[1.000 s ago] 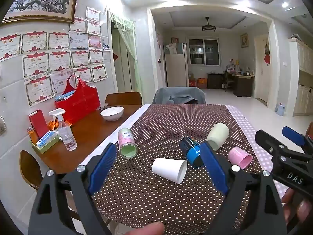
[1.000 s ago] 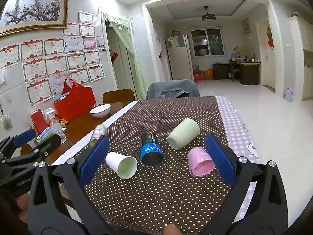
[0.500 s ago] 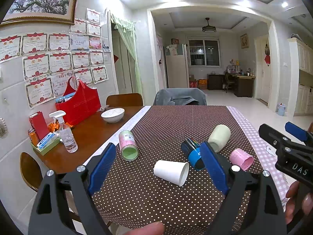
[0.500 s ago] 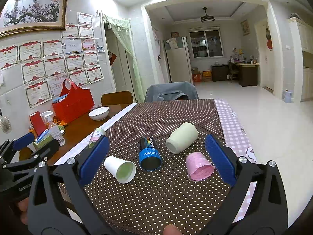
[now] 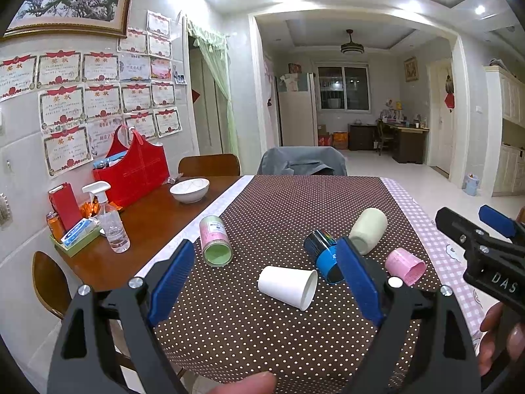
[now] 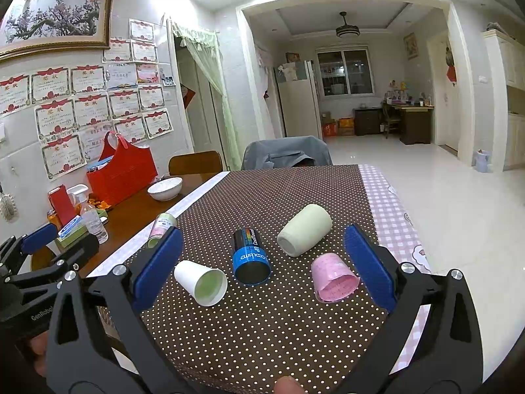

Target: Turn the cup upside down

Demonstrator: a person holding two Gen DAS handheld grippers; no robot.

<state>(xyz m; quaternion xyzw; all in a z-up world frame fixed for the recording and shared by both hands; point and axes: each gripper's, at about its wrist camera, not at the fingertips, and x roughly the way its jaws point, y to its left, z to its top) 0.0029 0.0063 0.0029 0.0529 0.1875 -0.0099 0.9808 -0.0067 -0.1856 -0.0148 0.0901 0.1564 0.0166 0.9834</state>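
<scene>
**Cups all on their sides, nothing flipped yet**

Cups lie scattered across the near half of the table (image 6: 387, 197), on its brown dotted cloth, and every one I can see is tipped over. Nothing stands mouth-down, so by my reckoning the job has not begun.

The white paper cup (image 5: 288, 286) sits closest to the near edge, lying on its side with its mouth turned toward the right edge. Just behind it lies the blue and black cup (image 6: 251, 261), its open end facing me. The pale green cup (image 6: 304, 229) rests further back toward the right edge, and the pink cup (image 6: 332, 281) lies near that right edge, mouth toward me. A pink and green cylinder cup (image 5: 215, 241) lies at the left border of the cloth, apart from the rest.

My left claw (image 5: 262, 280) hangs above the near edge with its blue pads spread wide, holding nothing; the white paper cup falls between them in the left wrist view, though I judge it to be ahead of the fingers rather than inside them. My right claw (image 6: 261, 267) is likewise spread wide and empty, framing the blue and black cup and the pink cup from above the near edge.

What is left, as I see it, is everything: reach a cup, close on its wall, lift, turn it over and set it rim-down. The paper cup looks light and easily crushed.
</scene>
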